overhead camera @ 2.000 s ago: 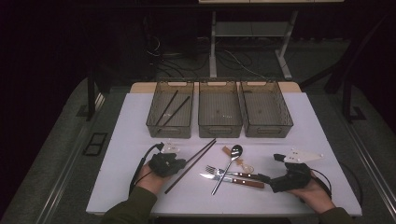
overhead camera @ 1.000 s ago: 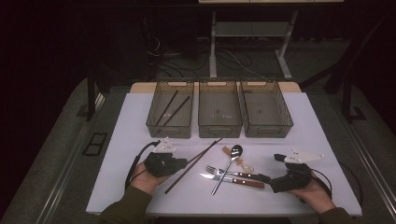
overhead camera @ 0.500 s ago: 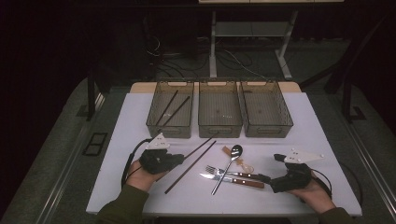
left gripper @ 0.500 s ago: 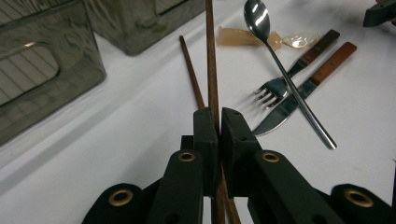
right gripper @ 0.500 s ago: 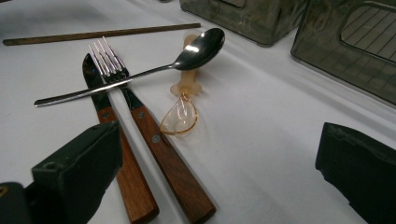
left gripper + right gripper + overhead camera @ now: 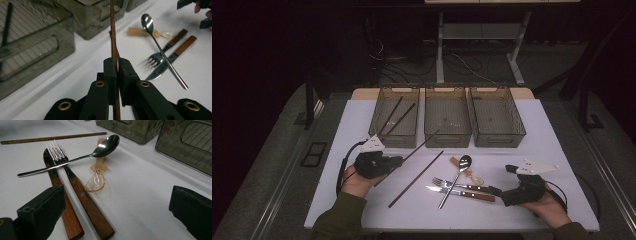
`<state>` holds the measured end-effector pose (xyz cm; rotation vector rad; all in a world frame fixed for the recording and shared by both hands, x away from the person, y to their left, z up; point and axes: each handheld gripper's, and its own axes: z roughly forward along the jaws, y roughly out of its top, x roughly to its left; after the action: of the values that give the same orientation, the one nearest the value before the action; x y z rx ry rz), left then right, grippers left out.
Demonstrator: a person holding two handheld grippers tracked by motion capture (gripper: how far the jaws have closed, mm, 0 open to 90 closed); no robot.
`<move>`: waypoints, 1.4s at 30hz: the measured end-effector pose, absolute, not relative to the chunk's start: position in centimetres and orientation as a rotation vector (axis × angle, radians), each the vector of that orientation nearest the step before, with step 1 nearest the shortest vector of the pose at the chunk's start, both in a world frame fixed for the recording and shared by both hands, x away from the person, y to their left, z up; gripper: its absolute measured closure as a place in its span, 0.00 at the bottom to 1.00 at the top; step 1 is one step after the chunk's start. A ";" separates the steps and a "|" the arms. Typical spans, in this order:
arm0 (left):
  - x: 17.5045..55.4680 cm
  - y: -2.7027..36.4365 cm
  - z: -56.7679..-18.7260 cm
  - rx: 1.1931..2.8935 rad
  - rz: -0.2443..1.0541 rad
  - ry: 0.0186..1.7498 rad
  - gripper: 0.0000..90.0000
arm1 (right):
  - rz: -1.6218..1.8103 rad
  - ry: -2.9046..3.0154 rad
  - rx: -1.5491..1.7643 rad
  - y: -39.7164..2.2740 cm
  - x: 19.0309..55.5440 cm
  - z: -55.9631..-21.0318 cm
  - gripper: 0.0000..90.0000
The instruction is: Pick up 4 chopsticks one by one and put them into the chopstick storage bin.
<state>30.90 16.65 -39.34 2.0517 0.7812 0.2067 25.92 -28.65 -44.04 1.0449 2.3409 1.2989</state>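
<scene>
The white table (image 6: 362,125) spans the middle of the high view; three grey bins (image 6: 447,120) line its upper part; low on the left, my left gripper (image 6: 398,161) is clamped on a brown chopstick (image 6: 422,144), which slants up right toward the middle bin; a second chopstick (image 6: 414,180) lies flat just below it; low on the right, my right gripper (image 6: 496,190) rests with jaws wide apart beside the knife (image 6: 460,192), fork (image 6: 457,185) and spoon (image 6: 457,177).
</scene>
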 end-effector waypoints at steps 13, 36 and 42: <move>32.3 18.0 -39.1 1.987 0.245 0.832 0.94 | 1.302 2.340 1.046 -28.7 25.9 -44.0 0.01; 37.6 18.0 -36.5 1.936 0.303 0.888 0.94 | 1.299 2.340 1.057 -28.8 25.9 -44.0 0.01; 39.2 17.5 -35.5 1.935 0.317 0.886 0.94 | 1.300 2.339 1.058 -28.8 25.9 -44.0 0.01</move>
<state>39.17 17.53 -35.51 1.9352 0.8863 0.3166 25.86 -28.79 -44.00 1.0575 2.3391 1.2998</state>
